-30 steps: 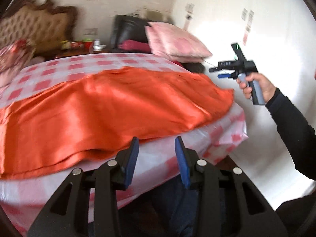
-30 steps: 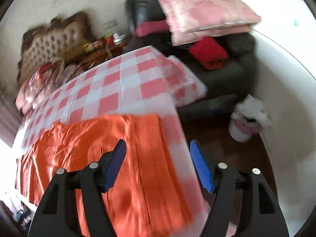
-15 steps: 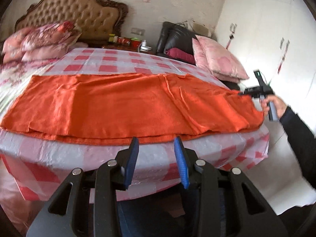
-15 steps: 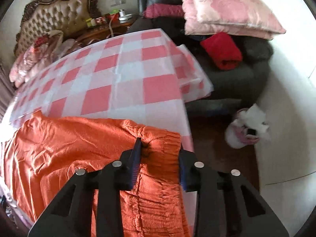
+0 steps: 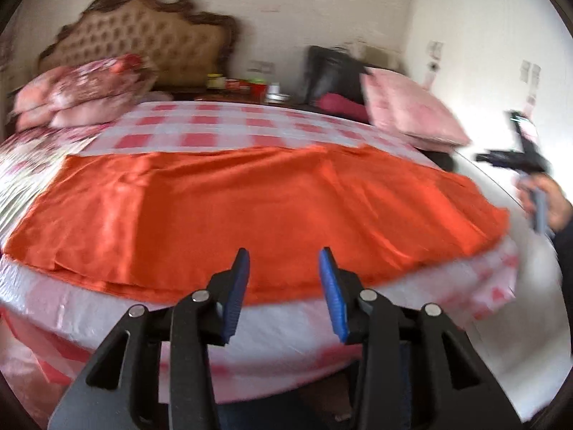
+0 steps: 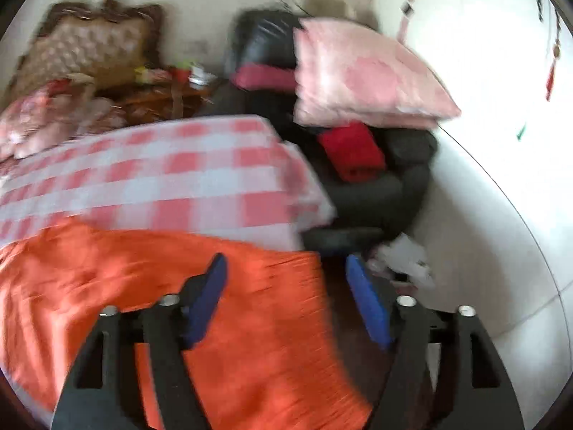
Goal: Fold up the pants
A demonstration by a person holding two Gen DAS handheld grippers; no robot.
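the pants [image 5: 250, 208] lie spread flat across the near half of the bed [image 5: 229, 132], a wide sheet of bright orange fabric with a soft sheen and shallow creases. one long hem follows the bed's near edge, and a second layer peeks out beneath it at the lower left. the gathered, ribbed waistband end [image 6: 286, 286] reaches the bed's right corner.

the left gripper [image 5: 284, 286] hovers over the near hem, black angular arms tipped with ribbed blue pads [image 5: 238, 286]. its jaws are opening, with nothing between them; the cloth lies below and beyond the tips.

the right gripper [image 6: 286, 297] hangs above the waistband corner. its jaws are opening wide and have let go: the blue pads stand clear of the fabric, one over the orange cloth, the other past the bed edge over dark floor. in the left view a hand [image 5: 548, 204] holds this gripper by its grey handle.

the bed wears a pink-and-white checked cover with a glossy, plastic-like surface. behind stands a tufted tan headboard [image 5: 150, 39] in a carved dark frame, with floral pillows [image 5: 82, 93] heaped at its left. a black leather chair [image 6: 358, 179] beside the bed carries a flat pink cushion [image 6: 365, 75] and a folded red cloth [image 6: 352, 150].
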